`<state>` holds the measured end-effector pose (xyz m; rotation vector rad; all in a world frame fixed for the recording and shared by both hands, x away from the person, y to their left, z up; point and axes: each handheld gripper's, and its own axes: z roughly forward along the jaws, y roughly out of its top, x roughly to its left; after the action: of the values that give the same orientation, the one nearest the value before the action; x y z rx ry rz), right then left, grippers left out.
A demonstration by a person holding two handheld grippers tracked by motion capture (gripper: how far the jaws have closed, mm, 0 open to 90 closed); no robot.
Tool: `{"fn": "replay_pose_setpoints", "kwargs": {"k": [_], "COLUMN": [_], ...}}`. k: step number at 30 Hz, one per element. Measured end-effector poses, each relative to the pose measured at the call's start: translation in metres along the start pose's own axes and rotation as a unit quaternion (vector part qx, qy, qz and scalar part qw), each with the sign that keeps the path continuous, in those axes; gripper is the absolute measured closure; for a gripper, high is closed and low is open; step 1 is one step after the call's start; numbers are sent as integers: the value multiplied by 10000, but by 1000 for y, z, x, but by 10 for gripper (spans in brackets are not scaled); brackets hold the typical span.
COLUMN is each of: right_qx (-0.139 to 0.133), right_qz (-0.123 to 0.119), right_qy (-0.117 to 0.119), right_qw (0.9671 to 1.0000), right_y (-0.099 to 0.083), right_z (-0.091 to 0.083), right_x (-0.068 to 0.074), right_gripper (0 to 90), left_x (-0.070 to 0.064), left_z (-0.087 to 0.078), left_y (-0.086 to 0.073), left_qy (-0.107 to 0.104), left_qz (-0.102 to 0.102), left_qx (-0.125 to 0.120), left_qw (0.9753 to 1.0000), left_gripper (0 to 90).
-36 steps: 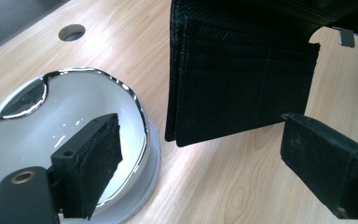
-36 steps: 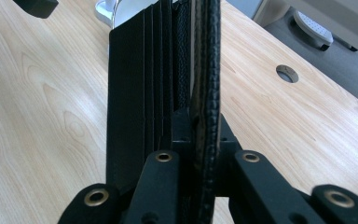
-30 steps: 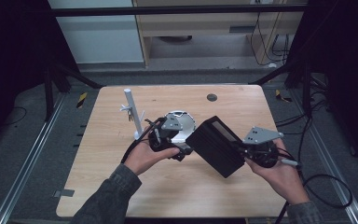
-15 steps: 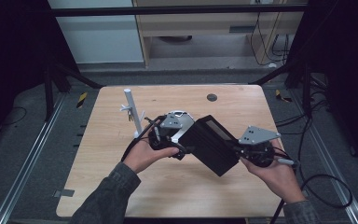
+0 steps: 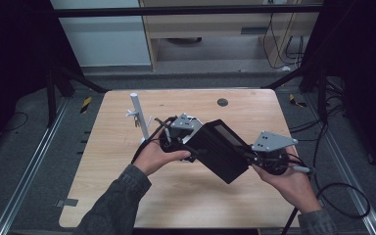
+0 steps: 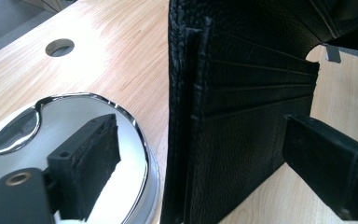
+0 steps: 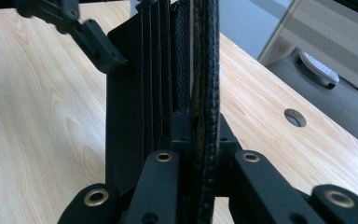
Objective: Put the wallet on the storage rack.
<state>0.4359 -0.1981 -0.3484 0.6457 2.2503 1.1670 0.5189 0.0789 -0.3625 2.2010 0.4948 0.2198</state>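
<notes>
Right gripper clamps wallet; left gripper agape, wallet top cropped

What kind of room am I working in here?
Probably a lab or recording workspace: a bare light wooden table with a round cable hole, loose black cables on grey floor, and metal floor rails.

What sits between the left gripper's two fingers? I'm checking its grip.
In the left gripper view, one flap of the black wallet stands between the fingers, which are spread apart. The round mirror lies behind the near one.
</notes>
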Motion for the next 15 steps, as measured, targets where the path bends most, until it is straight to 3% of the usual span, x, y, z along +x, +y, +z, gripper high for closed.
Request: {"fn": "replay_pose_setpoints", "kwargs": {"k": [9, 12, 15], "right_qx": [-155, -187, -148], "right_qz": [-36, -55, -72], "right_qy": [82, 108, 119], "right_qw": [9998, 9998, 9998], "right_y": [2, 2, -1], "right_z": [-3, -2, 0], "right_x": [0, 1, 1], "right_gripper": [844, 844, 843], "left_x": [-1, -1, -2], "left_z": [6, 10, 10], "left_y": [7, 8, 8], "left_qy": [-248, -408, -536], "left_qz": [138, 169, 186], "left_qx": [121, 176, 212], "left_qw": [9995, 9989, 9982], "left_gripper": [201, 289, 491]}}
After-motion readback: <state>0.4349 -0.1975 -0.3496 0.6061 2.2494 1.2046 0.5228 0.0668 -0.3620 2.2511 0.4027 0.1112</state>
